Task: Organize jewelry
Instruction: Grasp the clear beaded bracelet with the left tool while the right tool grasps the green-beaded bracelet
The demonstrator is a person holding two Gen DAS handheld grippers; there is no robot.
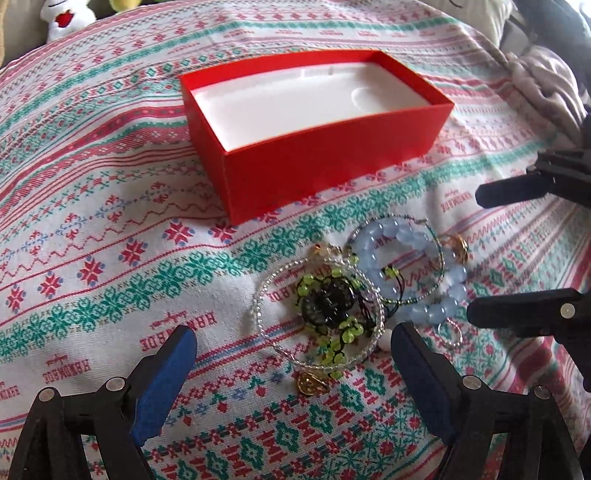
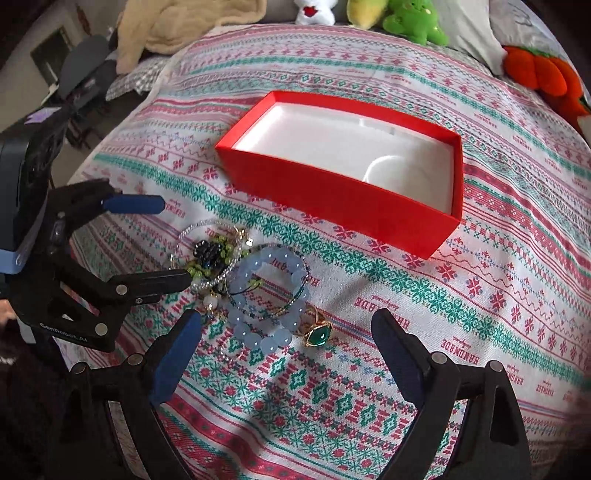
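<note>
A heap of jewelry lies on the patterned cloth in front of an open red box [image 1: 332, 173] with a white lining. In the heap are a green and black beaded bracelet [image 1: 328, 306], a clear bead loop [image 1: 266, 291], a pale blue bead bracelet [image 1: 402, 258] and gold rings [image 1: 312, 384]. My left gripper [image 1: 293, 332] is open, its blue pads on either side of the green bracelet without touching it. In the right wrist view my right gripper [image 2: 288, 317] is open over the blue bracelet [image 2: 269, 295] and a gold ring with a green stone [image 2: 317, 334]. The red box [image 2: 332, 206] lies beyond.
The cloth [image 2: 480, 295] covers a rounded, soft surface. Plush toys [image 2: 410, 18] and an orange one [image 2: 535, 70] sit along the far edge. A cream blanket [image 2: 177, 26] and a dark chair [image 2: 85, 62] are at the back left. Grey fabric [image 1: 546, 85] lies at the right.
</note>
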